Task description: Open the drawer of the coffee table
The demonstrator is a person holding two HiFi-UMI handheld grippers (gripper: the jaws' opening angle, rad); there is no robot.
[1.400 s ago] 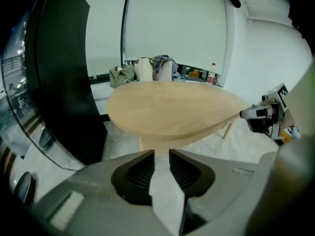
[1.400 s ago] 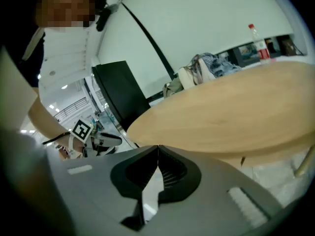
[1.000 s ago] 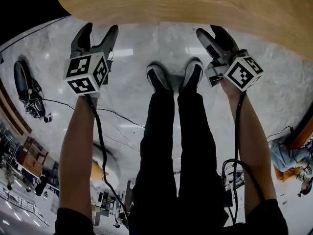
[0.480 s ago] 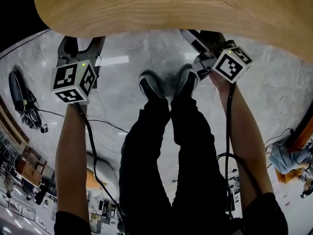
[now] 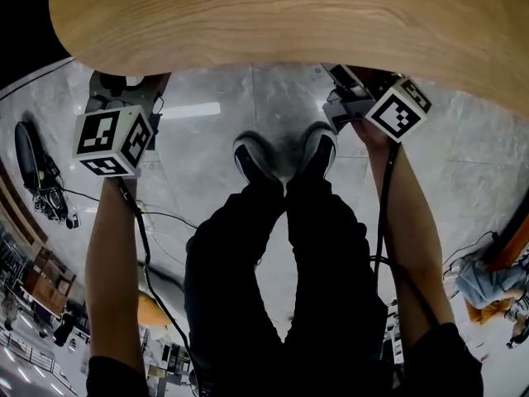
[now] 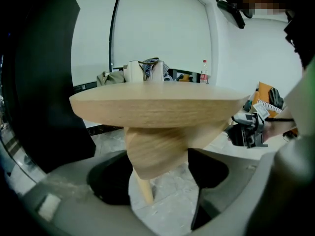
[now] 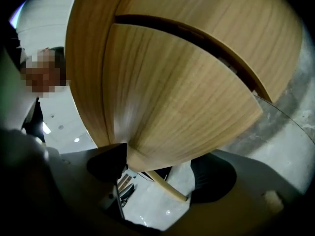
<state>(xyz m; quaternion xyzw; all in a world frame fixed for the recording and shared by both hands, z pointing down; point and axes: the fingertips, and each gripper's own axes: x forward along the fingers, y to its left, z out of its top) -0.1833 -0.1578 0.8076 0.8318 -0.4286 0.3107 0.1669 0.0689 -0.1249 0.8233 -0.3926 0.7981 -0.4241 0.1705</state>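
The round wooden coffee table (image 5: 273, 19) fills the top of the head view. Both grippers reach under its near edge, fingertips hidden there. My left gripper (image 5: 126, 85) is at the left, my right gripper (image 5: 351, 89) at the right. In the left gripper view the tabletop (image 6: 157, 109) sits level, and the rounded wooden drawer body (image 6: 162, 149) under it dips between the opening jaws of the left gripper (image 6: 157, 176), clear of both pads. In the right gripper view the drawer front (image 7: 182, 97) looms close. Its lower corner lies between the wide-apart fingers of the right gripper (image 7: 160, 173).
A thin wooden table leg (image 6: 145, 193) stands below the drawer. My shoes (image 5: 285, 151) are on the grey marble floor between the grippers. Cables and a black bag (image 5: 37, 164) lie at the left. A dark seam (image 7: 197, 38) runs between drawer and tabletop.
Both grippers have moved forward and slightly down, under the table edge, so their fingertips are now hidden in the head view. The table fills more of the picture.
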